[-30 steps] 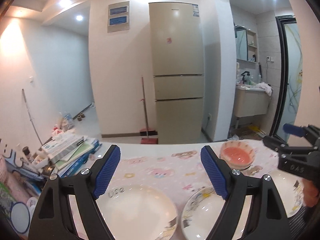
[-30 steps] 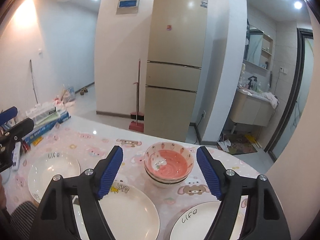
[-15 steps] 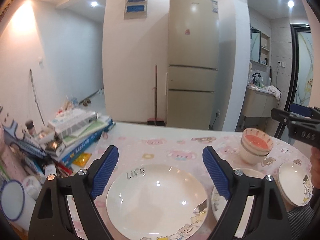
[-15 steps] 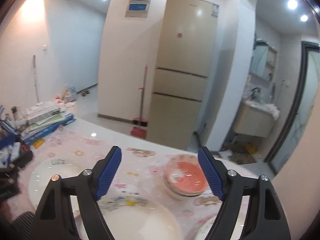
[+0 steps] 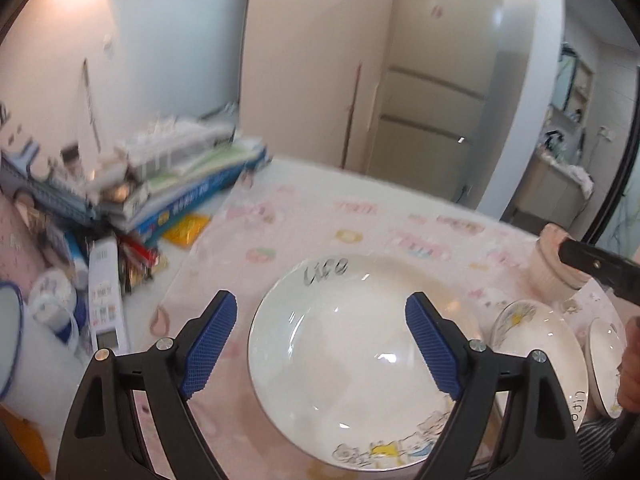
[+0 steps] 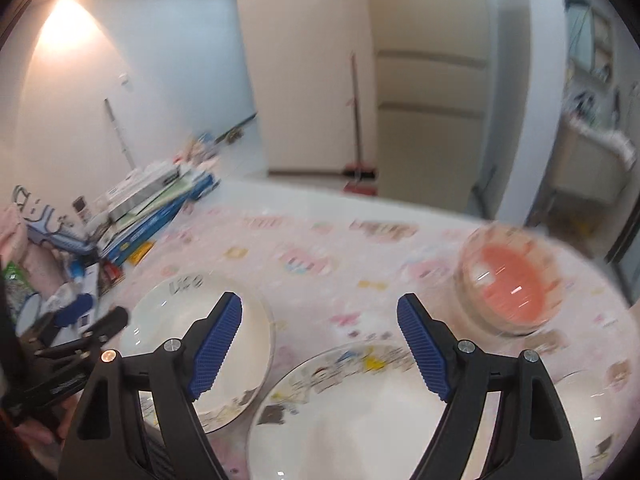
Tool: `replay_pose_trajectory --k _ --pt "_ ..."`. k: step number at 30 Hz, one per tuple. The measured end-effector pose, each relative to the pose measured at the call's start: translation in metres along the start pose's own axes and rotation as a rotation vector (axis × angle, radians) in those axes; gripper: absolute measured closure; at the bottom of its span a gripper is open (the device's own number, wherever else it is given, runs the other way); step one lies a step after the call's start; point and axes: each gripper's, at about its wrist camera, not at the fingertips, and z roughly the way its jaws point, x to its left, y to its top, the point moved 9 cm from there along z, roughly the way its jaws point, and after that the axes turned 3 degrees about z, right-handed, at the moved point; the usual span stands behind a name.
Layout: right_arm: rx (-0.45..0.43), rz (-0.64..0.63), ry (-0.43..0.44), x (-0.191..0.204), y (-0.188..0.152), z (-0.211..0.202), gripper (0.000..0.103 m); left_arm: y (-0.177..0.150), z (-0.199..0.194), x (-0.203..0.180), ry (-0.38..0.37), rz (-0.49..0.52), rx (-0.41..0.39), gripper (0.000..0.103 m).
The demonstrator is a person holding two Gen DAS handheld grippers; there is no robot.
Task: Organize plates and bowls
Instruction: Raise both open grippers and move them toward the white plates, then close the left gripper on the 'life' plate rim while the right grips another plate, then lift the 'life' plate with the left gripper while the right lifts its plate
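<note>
My left gripper (image 5: pixel 320 320) hangs open over a white plate marked "Life" (image 5: pixel 348 364), its blue pads on either side of it and not touching. To the right lie a second plate with a cartoon print (image 5: pixel 532 344) and a third plate (image 5: pixel 604 360). A stack of pink bowls (image 5: pixel 546 268) stands behind them, partly hidden by one finger of my right gripper (image 5: pixel 600 268). In the right wrist view my right gripper (image 6: pixel 318 320) is open above the cartoon plate (image 6: pixel 360 412). The "Life" plate (image 6: pixel 192 320) and my left gripper (image 6: pixel 94 318) sit to its left, the pink bowls (image 6: pixel 508 280) to its right.
A pink cartoon tablecloth (image 5: pixel 360 220) covers the table. Stacked boxes and packets (image 5: pixel 168 184) with a white remote (image 5: pixel 104 300) crowd its left end. A fridge (image 5: pixel 440 80) and a broom (image 5: pixel 352 112) stand beyond the far edge. A hand (image 5: pixel 630 368) shows at the right.
Both grippers have dropped and tipped down toward the table. The left one now looks onto the "Life" plate. The right one has swung left, from the pink bowls to the cartoon plate.
</note>
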Motion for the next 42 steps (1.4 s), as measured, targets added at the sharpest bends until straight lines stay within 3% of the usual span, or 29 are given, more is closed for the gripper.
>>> replay_pose_trajectory --k 3,7,12,16,21,29,31,33,42 --pt "0.051 -0.001 0.001 0.002 -0.010 0.024 0.021 -0.011 0.018 0.014 0.010 -0.049 0.079 0.017" --pt "0.090 -0.035 0.001 0.008 -0.023 0.049 0.027 -0.017 0.027 0.037 0.071 -0.106 0.102 0.017" --pt "0.140 -0.037 -0.002 0.012 -0.033 0.072 0.031 -0.023 0.037 0.044 0.063 -0.129 0.137 0.017" --pt "0.167 -0.043 0.009 0.014 -0.037 0.080 0.040 -0.027 0.048 0.040 0.076 -0.090 0.167 0.017" --pt "0.224 -0.017 0.054 0.019 -0.043 0.095 0.055 -0.033 0.053 0.041 0.049 -0.122 0.206 0.018" --pt "0.274 -0.014 0.089 0.030 -0.055 0.113 0.075 -0.047 0.065 0.037 -0.003 -0.151 0.287 0.058" --pt "0.266 -0.024 0.093 0.032 -0.055 0.113 0.077 -0.047 0.065 0.038 0.001 -0.151 0.288 0.073" --pt "0.286 -0.035 0.123 0.038 -0.059 0.113 0.087 -0.047 0.065 0.039 -0.003 -0.160 0.288 0.074" --pt "0.271 -0.066 0.107 0.040 -0.059 0.112 0.087 -0.048 0.063 0.040 -0.026 -0.182 0.287 0.078"
